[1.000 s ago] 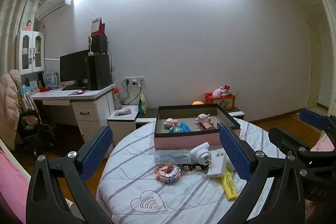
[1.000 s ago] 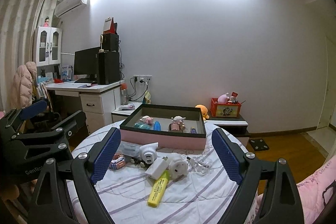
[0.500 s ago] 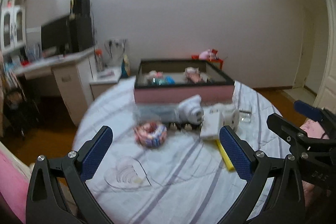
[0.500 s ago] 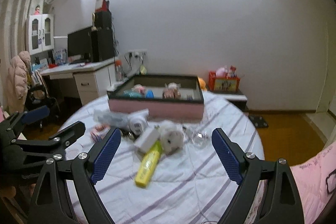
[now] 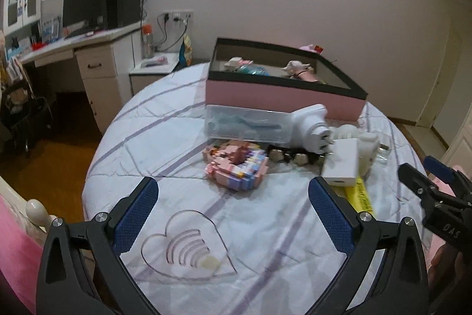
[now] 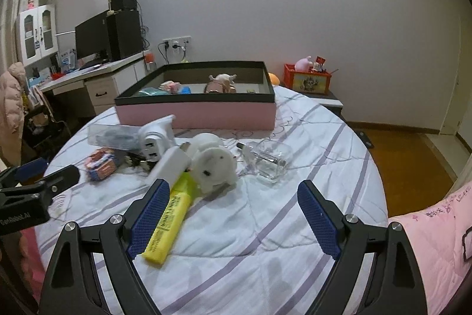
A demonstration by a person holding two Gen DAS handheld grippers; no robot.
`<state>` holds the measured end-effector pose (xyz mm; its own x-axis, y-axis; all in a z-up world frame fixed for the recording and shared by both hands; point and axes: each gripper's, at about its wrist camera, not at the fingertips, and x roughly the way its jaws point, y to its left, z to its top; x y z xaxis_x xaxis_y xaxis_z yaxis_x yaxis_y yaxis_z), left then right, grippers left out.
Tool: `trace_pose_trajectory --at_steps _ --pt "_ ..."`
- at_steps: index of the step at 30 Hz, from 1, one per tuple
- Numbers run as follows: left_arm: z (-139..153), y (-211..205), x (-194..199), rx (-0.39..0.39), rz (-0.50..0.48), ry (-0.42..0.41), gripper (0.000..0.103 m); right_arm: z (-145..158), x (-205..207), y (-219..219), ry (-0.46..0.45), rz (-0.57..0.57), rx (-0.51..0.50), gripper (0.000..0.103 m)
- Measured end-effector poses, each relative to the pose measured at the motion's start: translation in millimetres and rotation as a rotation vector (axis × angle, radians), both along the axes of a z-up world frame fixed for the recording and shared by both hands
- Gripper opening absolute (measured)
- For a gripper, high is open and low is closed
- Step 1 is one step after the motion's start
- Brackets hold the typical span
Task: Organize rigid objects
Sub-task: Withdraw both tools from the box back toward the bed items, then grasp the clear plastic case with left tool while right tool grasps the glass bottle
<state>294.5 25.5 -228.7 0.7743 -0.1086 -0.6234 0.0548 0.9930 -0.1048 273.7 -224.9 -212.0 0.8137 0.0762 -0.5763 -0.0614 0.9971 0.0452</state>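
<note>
Both the left gripper (image 5: 233, 214) and right gripper (image 6: 233, 214) hang wide and empty near the clutter heaped before the far pink box (image 6: 194, 111), where grabbing the yellow highlighter (image 6: 168, 220) could topple the white chargers (image 6: 171, 164) resting on it.

On my round tabletop (image 6: 309, 226) lie a pink box (image 6: 194, 111), a yellow marker (image 6: 169, 217), white chargers (image 6: 171, 161), a clear case (image 5: 244, 127) and a block toy (image 5: 236, 166).
</note>
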Motion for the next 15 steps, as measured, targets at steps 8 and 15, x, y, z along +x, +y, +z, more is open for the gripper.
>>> trace_pose_trajectory --at_steps 8,15 --pt "2 -6 47 0.020 -0.022 0.024 0.103 -5 23 -18 0.018 -0.043 0.024 0.090" --pt "-10 -29 85 0.050 -0.070 0.096 0.103 -10 46 -30 0.042 -0.056 0.046 0.090"
